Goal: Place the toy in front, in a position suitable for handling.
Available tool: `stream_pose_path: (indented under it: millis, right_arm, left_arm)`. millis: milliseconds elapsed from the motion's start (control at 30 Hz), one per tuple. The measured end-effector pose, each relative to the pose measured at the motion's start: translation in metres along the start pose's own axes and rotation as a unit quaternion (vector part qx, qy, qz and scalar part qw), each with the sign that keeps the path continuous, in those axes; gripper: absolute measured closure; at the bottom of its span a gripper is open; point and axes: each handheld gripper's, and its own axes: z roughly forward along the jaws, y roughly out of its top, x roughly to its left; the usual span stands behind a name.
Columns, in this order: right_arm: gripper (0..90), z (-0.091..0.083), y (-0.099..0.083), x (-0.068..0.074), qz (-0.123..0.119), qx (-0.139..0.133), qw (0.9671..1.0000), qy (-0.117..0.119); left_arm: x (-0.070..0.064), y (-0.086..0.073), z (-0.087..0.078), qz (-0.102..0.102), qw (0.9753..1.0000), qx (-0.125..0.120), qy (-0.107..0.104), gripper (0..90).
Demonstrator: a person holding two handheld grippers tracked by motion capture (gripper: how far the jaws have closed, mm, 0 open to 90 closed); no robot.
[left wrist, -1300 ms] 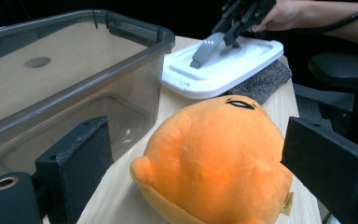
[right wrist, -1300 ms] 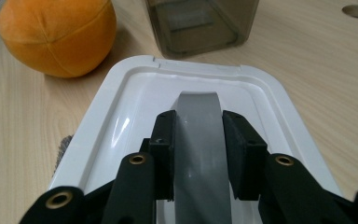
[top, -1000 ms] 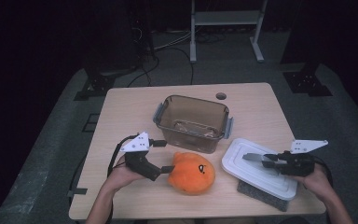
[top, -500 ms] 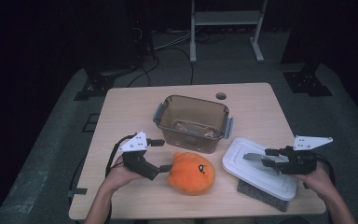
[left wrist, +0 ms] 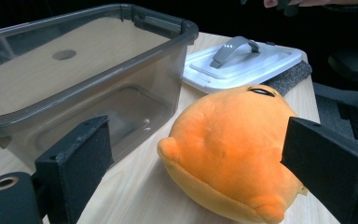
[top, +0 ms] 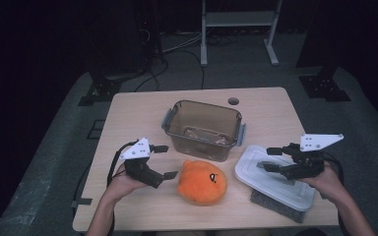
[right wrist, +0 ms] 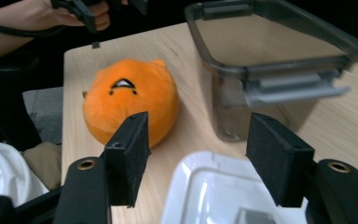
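Observation:
An orange plush toy (top: 202, 181) with a small face lies on the wooden table (top: 133, 118), in front of an empty clear brown plastic bin (top: 203, 129). My left gripper (top: 166, 161) is open just left of the plush. In the left gripper view its jaws stand wide apart on either side of the plush (left wrist: 233, 140) without touching it. My right gripper (top: 268, 159) is open and hovers over the white lid (top: 275, 179). In the right gripper view the plush (right wrist: 130, 105) and the bin (right wrist: 270, 60) lie beyond its jaws, with the lid (right wrist: 214, 196) below them.
The lid has a grey handle (left wrist: 233, 46) and rests on a grey foam pad (top: 275, 204) at the table's front right. A round cable hole (top: 233, 101) sits near the far edge. Bare tabletop runs along the left and the back. The floor around is dark, with a white frame (top: 236, 19) behind.
The right gripper has risen slightly over the lid and its jaws stand wider apart. The left gripper and the plush have hardly shifted.

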Motion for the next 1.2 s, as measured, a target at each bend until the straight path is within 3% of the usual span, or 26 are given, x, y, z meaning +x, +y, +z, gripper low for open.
stream_pose_path:
  millis: [533,1200]
  right_arm:
    - [32.9,0.042,0.038,0.02,-0.042,0.011,0.9975,0.056]
    - [29.4,0.113,0.067,0.047,-0.08,0.035,0.9891,0.119]
  left_arm:
    - [0.011,-0.009,-0.018,-0.01,0.9992,-0.003,0.039,7.8]
    - [0.024,-0.019,-0.038,-0.025,0.9965,-0.008,0.079,7.8]
